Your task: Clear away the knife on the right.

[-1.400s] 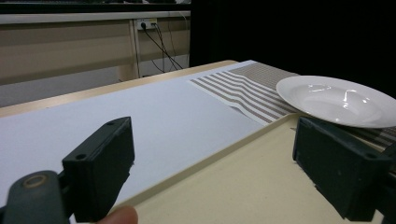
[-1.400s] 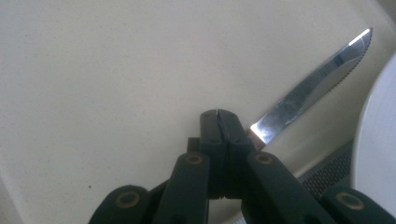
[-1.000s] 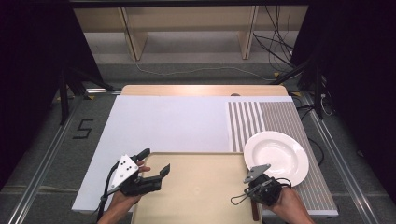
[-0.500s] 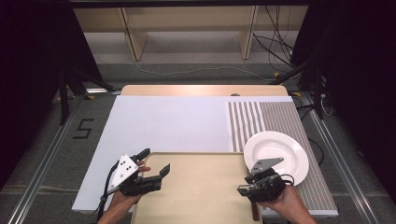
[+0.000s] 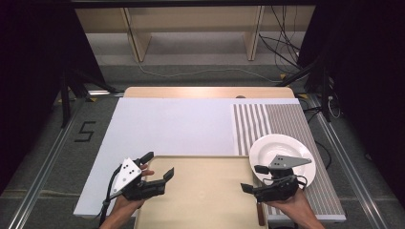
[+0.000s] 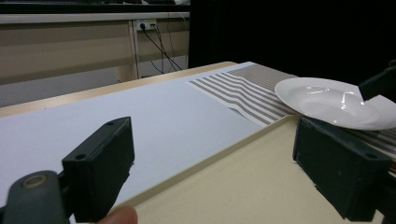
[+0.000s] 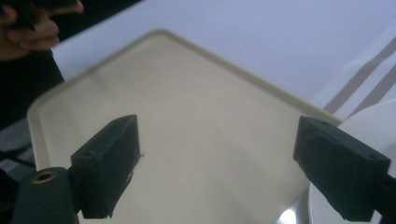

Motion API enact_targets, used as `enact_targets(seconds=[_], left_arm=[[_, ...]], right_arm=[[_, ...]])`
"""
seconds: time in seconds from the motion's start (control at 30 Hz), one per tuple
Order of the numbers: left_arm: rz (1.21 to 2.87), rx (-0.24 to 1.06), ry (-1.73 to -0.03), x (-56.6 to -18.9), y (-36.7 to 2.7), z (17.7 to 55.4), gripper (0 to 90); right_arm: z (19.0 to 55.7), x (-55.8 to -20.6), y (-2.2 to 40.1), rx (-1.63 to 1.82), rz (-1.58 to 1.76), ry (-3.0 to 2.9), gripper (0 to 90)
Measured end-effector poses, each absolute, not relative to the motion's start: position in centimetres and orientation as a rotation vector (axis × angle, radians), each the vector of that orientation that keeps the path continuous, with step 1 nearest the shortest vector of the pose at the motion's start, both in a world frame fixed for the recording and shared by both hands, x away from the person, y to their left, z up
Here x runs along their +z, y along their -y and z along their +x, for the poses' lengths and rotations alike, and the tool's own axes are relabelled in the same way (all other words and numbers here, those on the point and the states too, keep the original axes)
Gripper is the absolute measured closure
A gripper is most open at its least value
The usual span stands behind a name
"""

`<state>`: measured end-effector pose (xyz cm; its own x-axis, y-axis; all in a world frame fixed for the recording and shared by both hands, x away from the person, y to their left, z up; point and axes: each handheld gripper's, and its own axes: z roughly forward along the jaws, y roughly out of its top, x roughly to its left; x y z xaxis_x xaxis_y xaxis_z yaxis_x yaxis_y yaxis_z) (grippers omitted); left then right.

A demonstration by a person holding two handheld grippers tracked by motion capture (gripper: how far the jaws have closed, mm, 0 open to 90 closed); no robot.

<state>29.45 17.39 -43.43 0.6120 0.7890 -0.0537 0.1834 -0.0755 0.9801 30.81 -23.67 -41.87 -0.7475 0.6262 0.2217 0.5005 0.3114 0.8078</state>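
A beige tray (image 5: 205,191) lies at the table's front edge, with nothing in it. A white plate (image 5: 286,145) rests on the striped cloth (image 5: 282,119) just right of the tray. My left gripper (image 5: 157,164) hovers open over the tray's left rim, and its view looks across the tray (image 6: 243,186) to the plate (image 6: 327,100). My right gripper (image 5: 253,178) is open at the tray's right rim, between tray and plate. In its own view, the open right gripper (image 7: 233,172) stands over the tray (image 7: 187,112) with the plate's edge (image 7: 373,126) at the right.
A white sheet (image 5: 176,124) covers most of the table, with bare wood along the far edge. A narrow dark brown thing (image 5: 260,214) lies by the tray's front right corner. The other hand (image 7: 37,23) shows at the top left of the right gripper view.
The right gripper has turned and shifted slightly left toward the tray's right rim. The left gripper, tray and plate have stayed put.
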Motion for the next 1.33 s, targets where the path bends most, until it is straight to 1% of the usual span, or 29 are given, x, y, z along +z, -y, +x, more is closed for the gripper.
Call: enact_targets(seconds=[0.2,0.33,0.47,0.7,0.9,1.33], left_arm=[[1.601,0.604,-0.828,-43.4,-17.4,29.5,12.5],[1.602,0.598,-0.828,-43.4,-17.4,29.4,12.6],[1.601,0.595,-0.826,-43.3,-17.5,29.4,12.5],[1.599,0.592,-0.818,-43.2,-17.5,29.3,12.1],[1.587,0.592,-0.823,-43.2,-17.6,29.4,11.6],[1.585,0.598,-0.826,-43.2,-17.6,29.4,11.4]], right_arm=[[30.3,-41.0,24.4,1.548,1.003,-2.310,11.8],[30.0,-40.7,24.7,1.609,0.982,-2.267,7.4],[29.7,-40.4,25.3,1.654,0.997,-2.221,5.1],[29.4,-40.3,26.5,1.642,1.030,-2.171,0.5],[29.1,-40.1,27.0,1.659,1.038,-2.124,0.6],[29.5,-40.4,26.7,1.610,1.035,-2.147,0.5]])
